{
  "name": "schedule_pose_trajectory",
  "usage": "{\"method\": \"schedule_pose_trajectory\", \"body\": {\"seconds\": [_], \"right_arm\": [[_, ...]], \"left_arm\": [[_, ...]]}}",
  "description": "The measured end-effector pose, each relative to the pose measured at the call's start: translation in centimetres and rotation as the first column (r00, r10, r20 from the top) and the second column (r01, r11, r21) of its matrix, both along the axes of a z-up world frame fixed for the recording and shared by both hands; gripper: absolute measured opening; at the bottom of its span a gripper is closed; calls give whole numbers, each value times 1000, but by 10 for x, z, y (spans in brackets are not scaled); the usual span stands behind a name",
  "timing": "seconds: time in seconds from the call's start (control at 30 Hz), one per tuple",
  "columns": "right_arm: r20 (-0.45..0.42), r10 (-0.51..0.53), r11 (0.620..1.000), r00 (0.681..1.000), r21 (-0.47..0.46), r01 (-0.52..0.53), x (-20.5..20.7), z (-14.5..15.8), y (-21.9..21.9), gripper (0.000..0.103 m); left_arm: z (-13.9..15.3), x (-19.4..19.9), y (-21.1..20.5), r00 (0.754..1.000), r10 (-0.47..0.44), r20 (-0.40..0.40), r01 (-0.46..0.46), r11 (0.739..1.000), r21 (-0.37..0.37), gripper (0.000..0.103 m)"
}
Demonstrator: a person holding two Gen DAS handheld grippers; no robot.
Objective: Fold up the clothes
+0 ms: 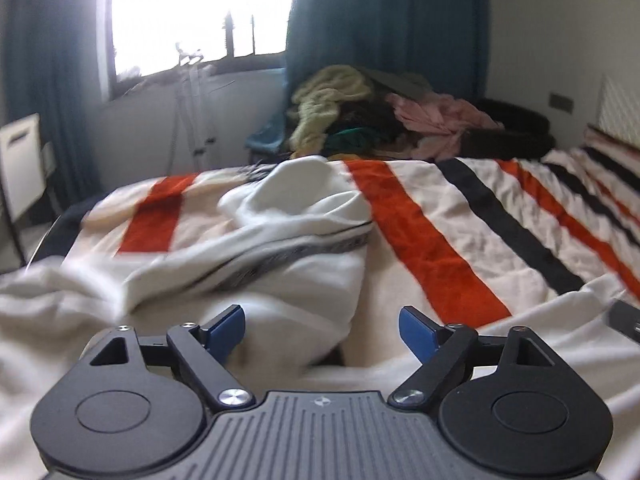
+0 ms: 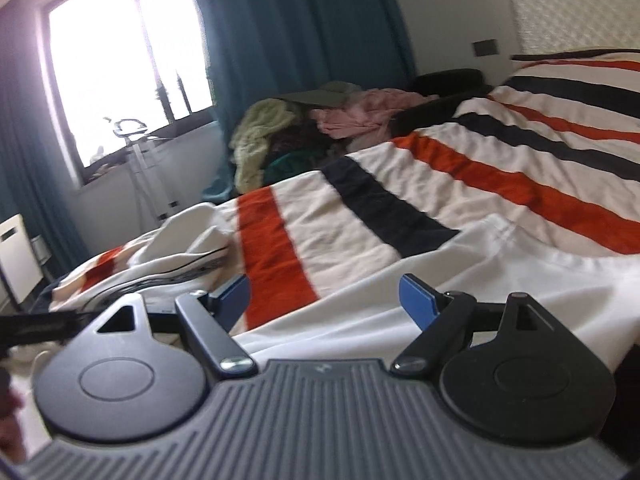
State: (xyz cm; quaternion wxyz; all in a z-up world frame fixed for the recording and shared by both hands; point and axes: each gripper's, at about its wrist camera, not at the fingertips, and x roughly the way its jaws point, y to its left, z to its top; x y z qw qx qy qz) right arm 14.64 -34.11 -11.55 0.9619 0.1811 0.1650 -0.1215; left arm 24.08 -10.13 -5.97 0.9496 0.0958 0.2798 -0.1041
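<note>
A white garment [image 1: 256, 248] with a dark patterned band lies rumpled on the striped bedspread [image 1: 432, 240]. My left gripper [image 1: 322, 330] is open, with its blue fingertips [image 1: 230, 328] just above the white cloth and nothing between them. In the right wrist view the same white garment [image 2: 460, 292] spreads across the near bed. My right gripper [image 2: 326, 300] is open and empty above its edge. The striped bedspread [image 2: 500, 168] fills the right side. The left gripper's black body [image 2: 36, 326] shows at the left edge.
A heap of other clothes [image 1: 384, 120], yellow-green, pink and dark, lies beyond the far side of the bed; it also shows in the right wrist view [image 2: 320, 128]. A bright window [image 1: 200, 12], teal curtains [image 1: 384, 20] and a white stand [image 2: 140, 160] are behind.
</note>
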Motion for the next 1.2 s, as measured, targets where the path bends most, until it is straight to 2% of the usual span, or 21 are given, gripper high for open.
{"method": "schedule_pose_trajectory", "body": {"seconds": [0.1, 0.17, 0.3, 0.47, 0.53, 0.57, 0.6, 0.63, 0.67, 0.7, 0.77, 0.83, 0.93, 0.97, 1.03, 1.1, 1.2], "right_arm": [[1, -41, 999, 999, -22, 41, 11, -9, -5, 83], [1, -63, 997, 998, -33, 63, 21, -16, -9, 83], [11, -77, 996, 997, -46, 77, 42, -33, -10, 83], [6, -58, 998, 998, -35, 59, 72, -59, -9, 83], [-10, -42, 999, 999, -10, 42, 82, -67, -10, 83], [-18, -34, 999, 999, 11, 35, 86, -72, -12, 83], [-24, -33, 999, 999, 29, 34, 88, -75, -13, 83], [-25, -35, 998, 999, 44, 36, 89, -77, -14, 82], [-24, -36, 998, 999, 59, 37, 89, -79, -15, 82], [-20, -35, 997, 999, 67, 37, 89, -80, -15, 82], [-11, -33, 997, 999, 75, 34, 87, -80, -15, 82], [-1, -32, 996, 999, 85, 32, 84, -79, -16, 82], [8, -38, 994, 999, 101, 37, 79, -76, -17, 82], [5, -41, 994, 999, 103, 40, 77, -75, -17, 82], [-1, -48, 993, 999, 106, 48, 74, -72, -18, 82], [-11, -58, 993, 998, 105, 59, 70, -67, -17, 82], [-7, -77, 991, 997, 108, 78, 56, -55, -15, 82]], "left_arm": [[-17, 47, -34, 998, -57, 21, 54, 994, 97, 94], [-32, 79, -60, 996, -75, 41, 66, 982, 176, 94], [-64, 150, -98, 995, -92, 33, 79, 957, 279, 94], [-101, 230, -121, 997, 12, -77, 17, 930, 368, 94], [-105, 250, -121, 995, 20, -99, 13, 948, 319, 90], [-105, 255, -120, 994, 3, -107, 29, 955, 296, 82], [-105, 259, -119, 993, -15, -115, 46, 961, 273, 66], [-105, 264, -118, 992, -33, -123, 63, 966, 250, 58], [-103, 264, -119, 990, -54, -127, 84, 967, 240, 41], [-101, 264, -120, 989, -75, -131, 104, 967, 231, 18], [-93, 261, -120, 985, -117, -129, 147, 955, 257, 8], [-76, 251, -116, 979, -169, -113, 193, 948, 255, 7], [-32, 222, -101, 968, -242, -63, 249, 956, 154, 7], [-15, 209, -95, 960, -276, -46, 280, 952, 126, 7], [19, 183, -84, 939, -342, -10, 342, 937, 75, 7], [51, 153, -75, 910, -412, 43, 410, 911, 47, 6], [92, 112, -59, 848, -514, 125, 520, 854, -14, 7]]}}
